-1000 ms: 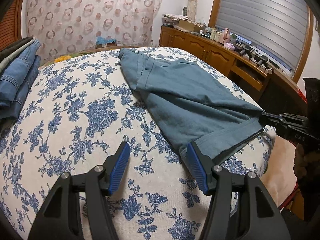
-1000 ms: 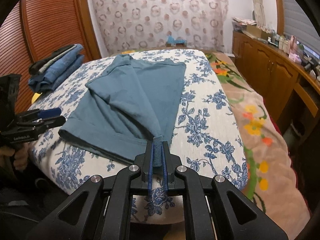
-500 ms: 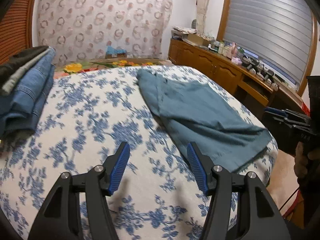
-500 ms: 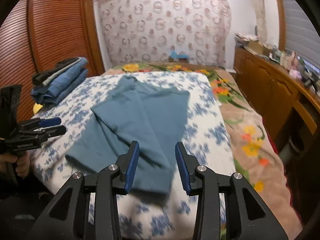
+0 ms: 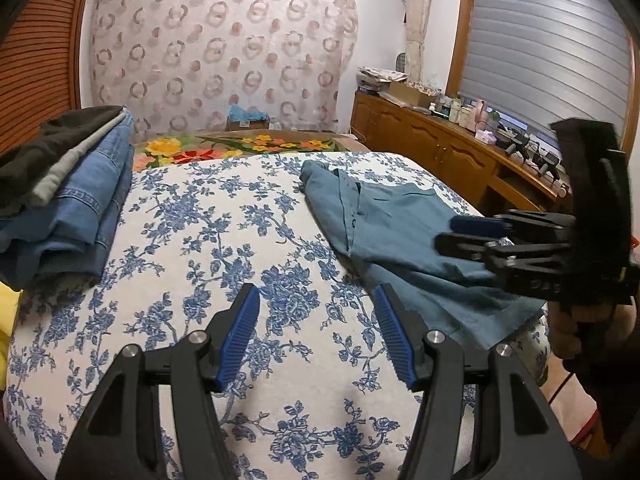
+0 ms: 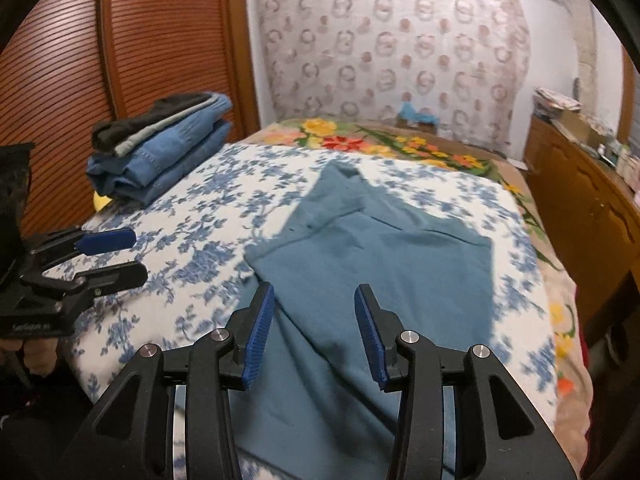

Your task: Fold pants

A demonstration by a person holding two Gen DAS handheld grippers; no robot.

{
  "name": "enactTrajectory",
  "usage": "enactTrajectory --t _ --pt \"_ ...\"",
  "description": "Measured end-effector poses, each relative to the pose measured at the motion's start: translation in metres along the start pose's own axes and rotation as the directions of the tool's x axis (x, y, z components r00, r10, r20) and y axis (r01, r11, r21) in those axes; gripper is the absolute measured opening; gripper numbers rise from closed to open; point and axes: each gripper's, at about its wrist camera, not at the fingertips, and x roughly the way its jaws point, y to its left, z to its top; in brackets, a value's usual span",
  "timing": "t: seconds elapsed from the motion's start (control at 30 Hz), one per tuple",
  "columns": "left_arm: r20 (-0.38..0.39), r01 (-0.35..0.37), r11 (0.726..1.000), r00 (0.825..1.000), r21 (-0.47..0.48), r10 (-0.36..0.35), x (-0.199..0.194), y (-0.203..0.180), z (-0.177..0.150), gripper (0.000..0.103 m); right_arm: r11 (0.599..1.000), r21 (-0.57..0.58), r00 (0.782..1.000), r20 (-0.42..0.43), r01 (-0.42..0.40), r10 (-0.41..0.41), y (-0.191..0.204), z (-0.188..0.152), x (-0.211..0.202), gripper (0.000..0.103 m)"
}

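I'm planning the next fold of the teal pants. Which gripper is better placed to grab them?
Probably the right gripper: it hangs open directly over the teal pants. The left gripper, also open, is over bare floral bedspread, with the pants off to its right.

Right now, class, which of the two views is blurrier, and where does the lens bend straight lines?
Right wrist view: motion blur smears the floral bedspread and the teal pants. Left wrist view: sharper print, though the right gripper is slightly smeared. Both: fisheye bows the wardrobe door and window blind, with dark corners.
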Motion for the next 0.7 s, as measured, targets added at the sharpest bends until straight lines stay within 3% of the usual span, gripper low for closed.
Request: enactTrajectory --t 0.4,0.6,0.7 --pt "-0.002 -0.007 1.0 1.0 -0.019 0.007 0.0 0.008 -0.004 0.059 0.993 -0.093 0.99 -0.128 -0.079 0.067 0.028 0.02 0.055 0.041" --pt "-0.011 -0.004 1.0 1.0 -0.016 0.003 0.002 0.005 -0.008 0.059 0.99 -0.119 0.981 -0.184 -0.081 0.058 0.027 0.022 0.073 0.028" --pt "-0.017 0.001 1.0 1.0 -0.016 -0.001 0.005 0.002 -0.009 0.059 0.989 -0.088 0.975 -0.199 -0.117 0.097 0.021 0.022 0.077 0.014"
